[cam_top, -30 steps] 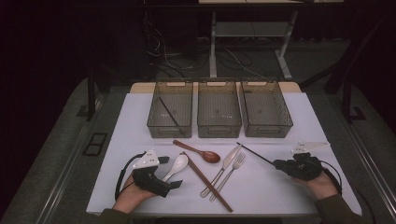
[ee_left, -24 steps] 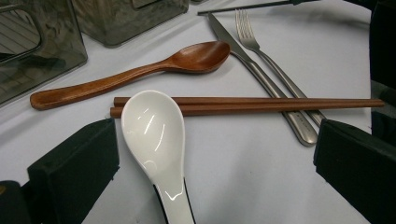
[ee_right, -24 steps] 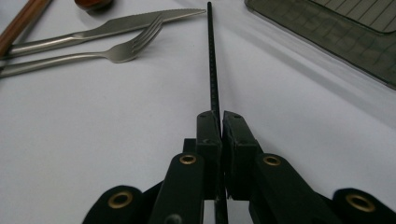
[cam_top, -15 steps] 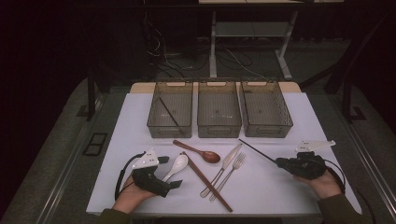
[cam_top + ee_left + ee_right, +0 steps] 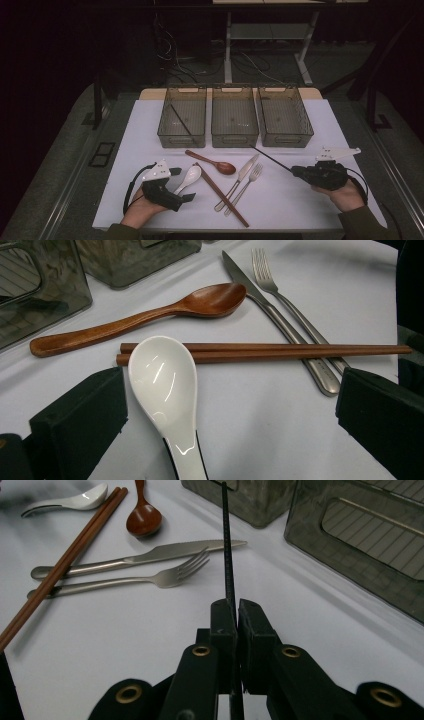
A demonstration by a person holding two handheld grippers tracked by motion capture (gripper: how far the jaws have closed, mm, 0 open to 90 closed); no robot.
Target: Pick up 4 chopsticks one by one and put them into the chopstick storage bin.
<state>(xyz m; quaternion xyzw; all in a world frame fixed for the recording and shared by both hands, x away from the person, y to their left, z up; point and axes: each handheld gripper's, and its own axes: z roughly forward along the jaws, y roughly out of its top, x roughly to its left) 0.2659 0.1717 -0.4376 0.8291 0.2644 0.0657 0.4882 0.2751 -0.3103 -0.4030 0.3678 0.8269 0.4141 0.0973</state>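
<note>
- High view, nearest the person: the right gripper [image 5: 296,171] was clenched on a thin black chopstick [image 5: 270,158], and against the frame a second earlier the stick's far tip had lifted a little toward the bins. I judge the carry to a bin had barely begun.
- The left gripper [image 5: 187,197] lay released on the table [image 5: 350,130], jaws spread either side of the white spoon [image 5: 189,176], not pressing it; that hand had not shifted.
- Right gripper view: the black chopstick [image 5: 228,555] was slim, ridged along its length, pinched at one end and pointing away at a bin.
- Mid-table lay the brown chopsticks [image 5: 221,194], wooden spoon [image 5: 212,162], knife [image 5: 238,181] and fork [image 5: 244,188], untouched.
- Farthest, three smoky bins; the left bin [image 5: 183,117] already held one matching black stick [image 5: 180,120], likely the destination.
</note>
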